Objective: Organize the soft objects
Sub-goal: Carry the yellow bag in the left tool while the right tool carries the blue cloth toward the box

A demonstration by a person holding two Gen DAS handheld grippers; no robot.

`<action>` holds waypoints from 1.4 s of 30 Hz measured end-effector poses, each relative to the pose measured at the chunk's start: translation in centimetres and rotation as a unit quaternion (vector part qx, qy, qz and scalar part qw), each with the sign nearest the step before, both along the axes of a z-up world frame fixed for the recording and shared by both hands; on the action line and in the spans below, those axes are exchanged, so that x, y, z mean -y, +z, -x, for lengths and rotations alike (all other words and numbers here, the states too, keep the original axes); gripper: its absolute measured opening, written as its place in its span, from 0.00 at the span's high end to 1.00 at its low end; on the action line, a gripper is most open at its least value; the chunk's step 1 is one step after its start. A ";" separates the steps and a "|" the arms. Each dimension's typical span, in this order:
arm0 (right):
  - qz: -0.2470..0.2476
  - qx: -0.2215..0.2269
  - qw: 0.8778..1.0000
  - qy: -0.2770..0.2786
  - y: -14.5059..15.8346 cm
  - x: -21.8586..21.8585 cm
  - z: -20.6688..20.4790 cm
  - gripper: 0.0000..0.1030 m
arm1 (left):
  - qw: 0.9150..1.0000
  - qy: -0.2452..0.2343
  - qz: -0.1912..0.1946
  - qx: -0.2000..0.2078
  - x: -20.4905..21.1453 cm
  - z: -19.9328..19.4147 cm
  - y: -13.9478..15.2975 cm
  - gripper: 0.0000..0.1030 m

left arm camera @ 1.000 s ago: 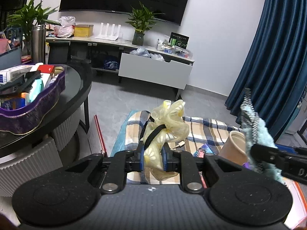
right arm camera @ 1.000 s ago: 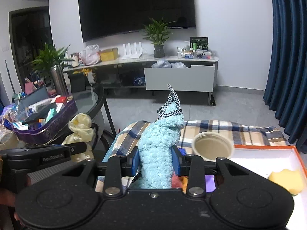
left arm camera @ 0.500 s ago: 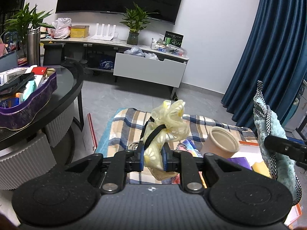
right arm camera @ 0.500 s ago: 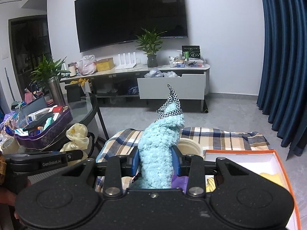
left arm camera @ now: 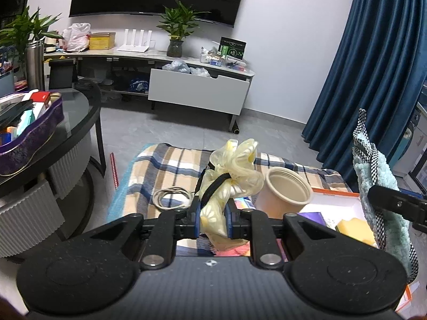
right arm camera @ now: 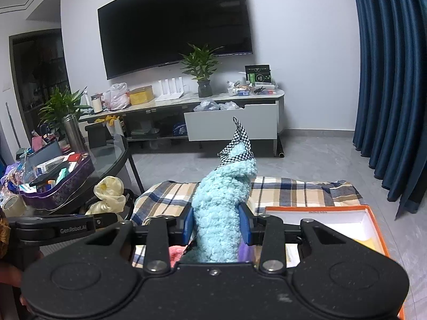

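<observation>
Left wrist view: one scrunchie (left arm camera: 231,178), one cup (left arm camera: 285,192).

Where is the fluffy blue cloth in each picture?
Left wrist view: the fluffy blue cloth hangs at the right edge, held by the right gripper.
Right wrist view: the cloth stands in the centre, squeezed between the blue fingers.
Shared landmark: the orange-rimmed box on the checked blanket.
</observation>
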State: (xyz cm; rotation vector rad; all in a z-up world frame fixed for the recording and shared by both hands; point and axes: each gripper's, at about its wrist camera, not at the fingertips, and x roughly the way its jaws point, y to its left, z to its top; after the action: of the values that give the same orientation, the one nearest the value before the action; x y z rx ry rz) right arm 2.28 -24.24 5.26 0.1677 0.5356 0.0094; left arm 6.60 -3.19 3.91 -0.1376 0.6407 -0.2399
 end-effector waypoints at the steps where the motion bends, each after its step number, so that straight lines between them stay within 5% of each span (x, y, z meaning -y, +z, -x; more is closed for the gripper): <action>1: -0.002 0.000 1.000 -0.002 0.0 0.3 0.2 0.58 | 1.000 -0.002 -0.002 0.001 0.3 0.1 0.0 0.81; 42: -0.034 0.009 0.997 -0.063 -0.6 7.4 3.2 0.58 | 0.994 -0.095 -0.045 0.004 10.4 1.1 0.6 0.81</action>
State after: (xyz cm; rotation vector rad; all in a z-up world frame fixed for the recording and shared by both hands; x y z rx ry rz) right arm -0.93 -31.62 4.63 0.2669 0.5069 -0.0944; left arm 5.49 -13.62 4.46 0.0107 0.6568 -0.3949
